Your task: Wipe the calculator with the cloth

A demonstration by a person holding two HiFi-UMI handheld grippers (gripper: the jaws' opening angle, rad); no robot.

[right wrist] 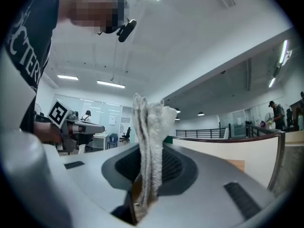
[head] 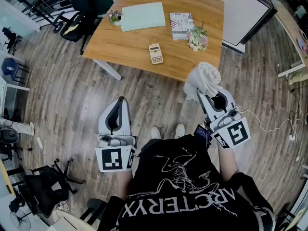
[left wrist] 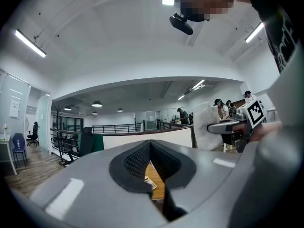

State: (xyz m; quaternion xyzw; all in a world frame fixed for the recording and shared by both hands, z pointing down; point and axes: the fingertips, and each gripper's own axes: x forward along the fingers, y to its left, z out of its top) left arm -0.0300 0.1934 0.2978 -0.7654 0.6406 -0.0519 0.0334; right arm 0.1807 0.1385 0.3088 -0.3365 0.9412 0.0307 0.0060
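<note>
Found the calculator (head: 155, 53) flat on the table (head: 120, 44), not far from the near edge. Ran lengthwise away from the person, far end leaning slightly left, display far and keys near. Looked slim, rectangular, cream-coloured. Had bare, smooth wood on every side; kept well apart from the pale green sheet (head: 143, 16) at far left and from the book (head: 181, 23) and flowers (head: 197, 37) at far right.

Held the cloth (head: 204, 81) clamped in the right gripper (head: 206, 94), over the plank floor (head: 72, 95) just off the table's near right corner, not touching the calculator. Showed white, nubbly terry, bunched into a loose wad beyond the tips, with folded layers standing upright between the ridged black pads (right wrist: 173, 167).

Kept the left gripper (head: 119, 100) lower left over the floor, tips together on nothing, well short of the table.
</note>
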